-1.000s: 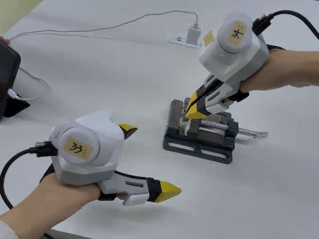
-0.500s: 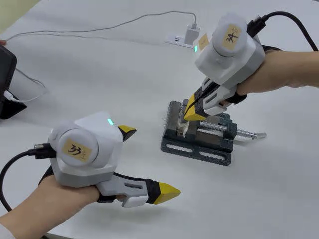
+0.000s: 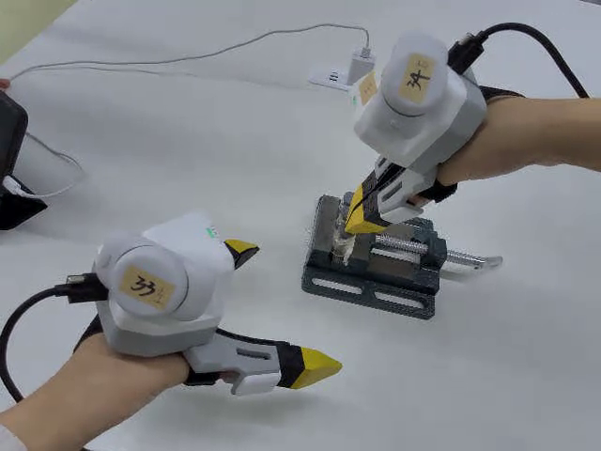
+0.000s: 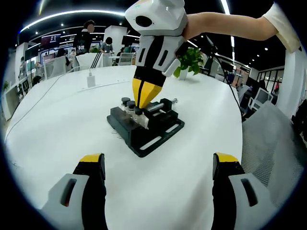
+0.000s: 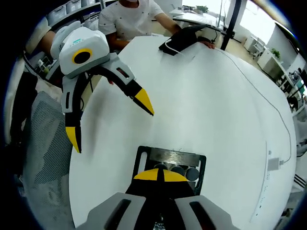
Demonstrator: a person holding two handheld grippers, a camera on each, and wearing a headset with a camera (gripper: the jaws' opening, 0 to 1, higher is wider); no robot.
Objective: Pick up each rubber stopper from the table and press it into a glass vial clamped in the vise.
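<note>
Nearest, the left gripper (image 3: 281,306) is held above the white table (image 3: 188,150), its jaws spread wide with nothing between them. Farther out, a row of glass vials (image 3: 340,246) is clamped upright in a dark vise (image 3: 376,277) set on the table. Dark stoppers (image 4: 126,100) are seated in vials beside the right gripper (image 3: 359,223), whose jaws are pressed together, tips down at the top of one vial; whether a stopper is pinched there cannot be told. Beyond, a charger (image 3: 362,66) is plugged into a power strip, with a cable (image 3: 188,58) trailing left.
</note>
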